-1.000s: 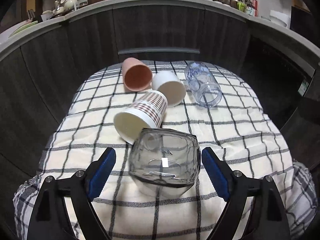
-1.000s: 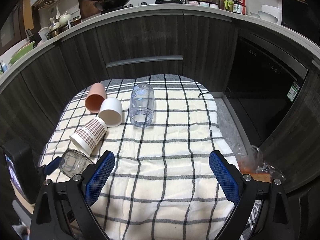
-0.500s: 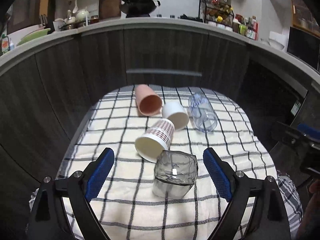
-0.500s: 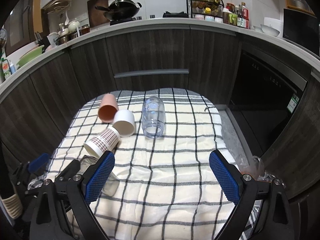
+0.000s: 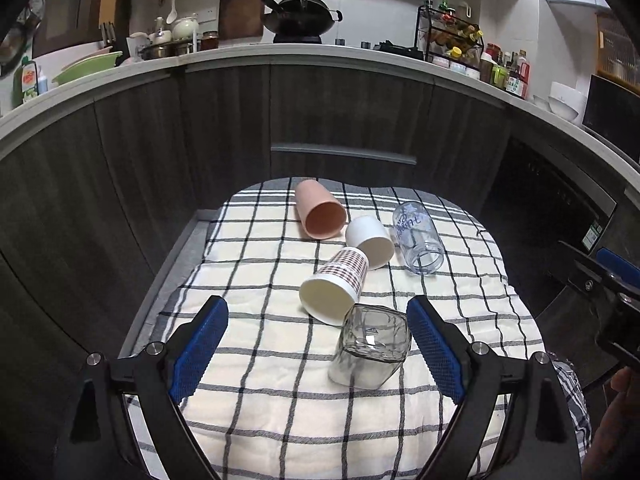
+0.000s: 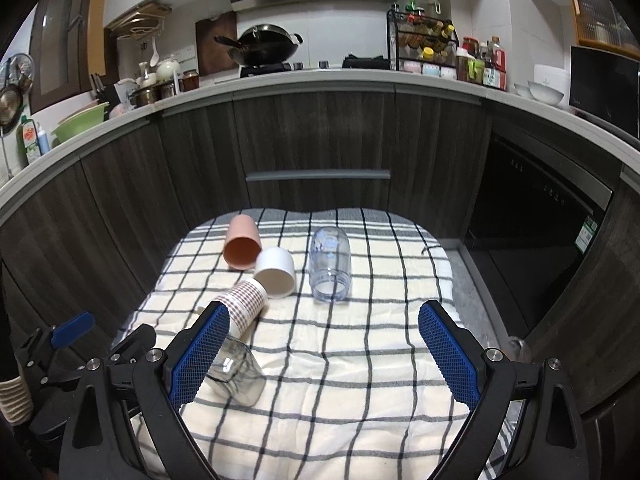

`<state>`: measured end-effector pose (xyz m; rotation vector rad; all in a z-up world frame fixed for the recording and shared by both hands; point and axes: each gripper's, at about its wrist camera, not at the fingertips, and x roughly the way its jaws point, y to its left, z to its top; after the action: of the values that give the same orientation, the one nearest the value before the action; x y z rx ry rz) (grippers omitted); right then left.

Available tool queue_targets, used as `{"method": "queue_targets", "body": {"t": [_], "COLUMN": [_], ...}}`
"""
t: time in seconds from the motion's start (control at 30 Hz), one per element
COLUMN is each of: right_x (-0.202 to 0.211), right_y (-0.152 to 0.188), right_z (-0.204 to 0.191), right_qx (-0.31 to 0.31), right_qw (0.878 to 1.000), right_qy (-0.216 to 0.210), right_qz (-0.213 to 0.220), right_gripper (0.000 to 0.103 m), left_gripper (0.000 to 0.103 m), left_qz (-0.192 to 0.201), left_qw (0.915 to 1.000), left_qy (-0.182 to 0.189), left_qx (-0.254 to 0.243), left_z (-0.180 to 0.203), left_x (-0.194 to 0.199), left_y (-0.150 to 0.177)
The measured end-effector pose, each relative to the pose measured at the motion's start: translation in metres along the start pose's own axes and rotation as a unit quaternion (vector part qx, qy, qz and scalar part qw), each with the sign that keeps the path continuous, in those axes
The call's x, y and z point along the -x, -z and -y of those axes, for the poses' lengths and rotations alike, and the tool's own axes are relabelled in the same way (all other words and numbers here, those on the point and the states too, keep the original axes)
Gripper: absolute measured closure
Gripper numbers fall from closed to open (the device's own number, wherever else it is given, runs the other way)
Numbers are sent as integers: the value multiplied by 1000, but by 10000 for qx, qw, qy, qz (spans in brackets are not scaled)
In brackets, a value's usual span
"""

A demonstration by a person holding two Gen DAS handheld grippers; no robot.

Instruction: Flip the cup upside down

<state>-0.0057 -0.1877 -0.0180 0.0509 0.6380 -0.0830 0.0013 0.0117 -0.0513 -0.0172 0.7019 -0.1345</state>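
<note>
A smoky square glass cup (image 5: 370,347) stands upside down on the checked cloth (image 5: 260,380), near its front; it also shows in the right wrist view (image 6: 238,372). My left gripper (image 5: 318,350) is open and empty, raised above and behind the glass. My right gripper (image 6: 324,354) is open and empty over the front of the cloth. A brown-patterned paper cup (image 5: 336,286), a white cup (image 5: 370,242), a pink cup (image 5: 320,216) and a clear bottle (image 5: 418,240) lie on their sides further back.
Dark wood cabinets (image 6: 320,140) curve round the cloth's far side, with a grey handle (image 6: 318,176). The counter above holds a wok (image 6: 264,46), a spice rack (image 6: 424,46) and dishes. A dark appliance front (image 6: 532,208) stands to the right.
Both grippers have risen and pulled back from the cloth. The left gripper has drawn away from the upside-down glass, which stays put.
</note>
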Motion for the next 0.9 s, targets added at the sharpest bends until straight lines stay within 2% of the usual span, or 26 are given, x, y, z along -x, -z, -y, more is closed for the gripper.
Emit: {"method": "queue_targets", "body": {"t": [0.53,0.9], "right_x": [21,27], "right_y": [2,3], "right_z": [-6,-4], "right_qx": [-65,-125], "right_qw": [9995,9991], "right_qy": [-82,-45], "right_qz": [302,409], "right_gripper": [7,5], "left_gripper": [6,3], "left_qz": [245,253], "left_qw": [9991,9988], "left_qy": [-348,-418], "left_qx": [-25,-8], "left_z": [-7,-7], "left_x": [28,32], "left_y": [-2,-3]}}
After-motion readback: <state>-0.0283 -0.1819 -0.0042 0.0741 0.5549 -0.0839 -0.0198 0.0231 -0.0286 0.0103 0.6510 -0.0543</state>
